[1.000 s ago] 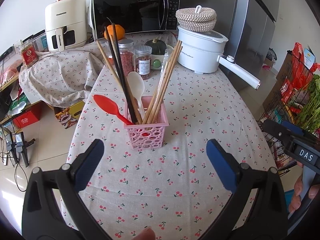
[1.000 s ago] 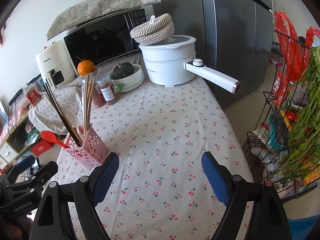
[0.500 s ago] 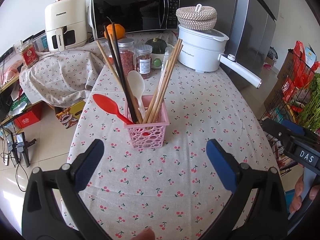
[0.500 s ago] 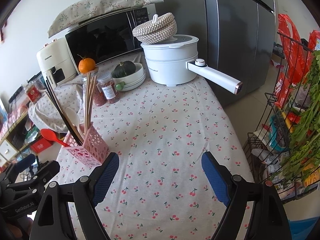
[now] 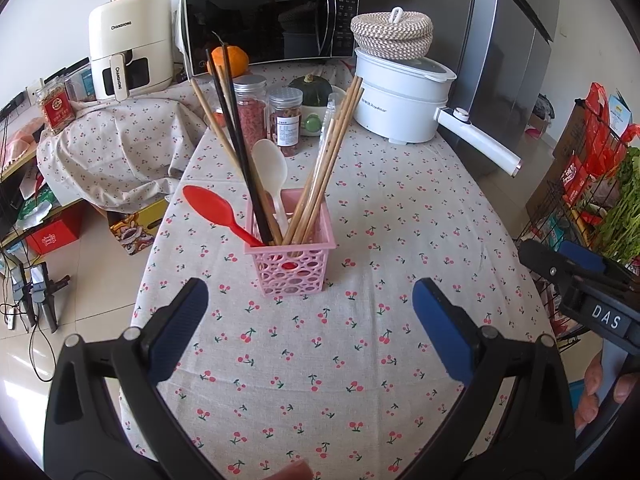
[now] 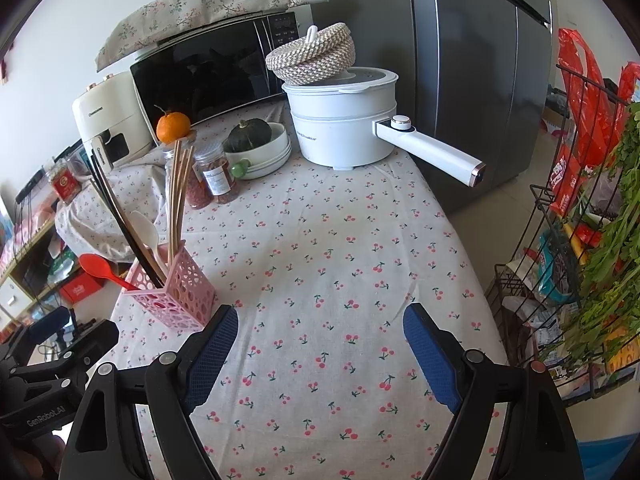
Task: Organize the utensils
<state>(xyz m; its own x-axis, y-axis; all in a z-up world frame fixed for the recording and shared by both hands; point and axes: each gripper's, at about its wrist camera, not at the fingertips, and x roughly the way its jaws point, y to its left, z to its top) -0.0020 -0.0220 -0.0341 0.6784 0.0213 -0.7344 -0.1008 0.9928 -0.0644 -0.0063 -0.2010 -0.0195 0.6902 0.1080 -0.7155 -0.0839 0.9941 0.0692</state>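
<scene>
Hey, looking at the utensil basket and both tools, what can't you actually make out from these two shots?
- Utensil ends inside the pink basket: both views, hidden by its walls and the crowded handles.
- Clear-wrapped chopsticks: left view, too faint to count.
- Jar label: both views, text too small.
- Right tool and left tool: bodies cut off by the bottom edge.
- Air fryer: right view, partly behind chopsticks.

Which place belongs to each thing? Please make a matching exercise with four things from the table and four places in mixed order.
Things:
1. red spoon
2. orange
3. woven lid
4. green squash

Places:
A. on top of the white pot
B. in the pink basket, leaning out to one side
C. in a white bowl
D. on top of a jar

Pairs: 1-B, 2-D, 3-A, 4-C
</scene>
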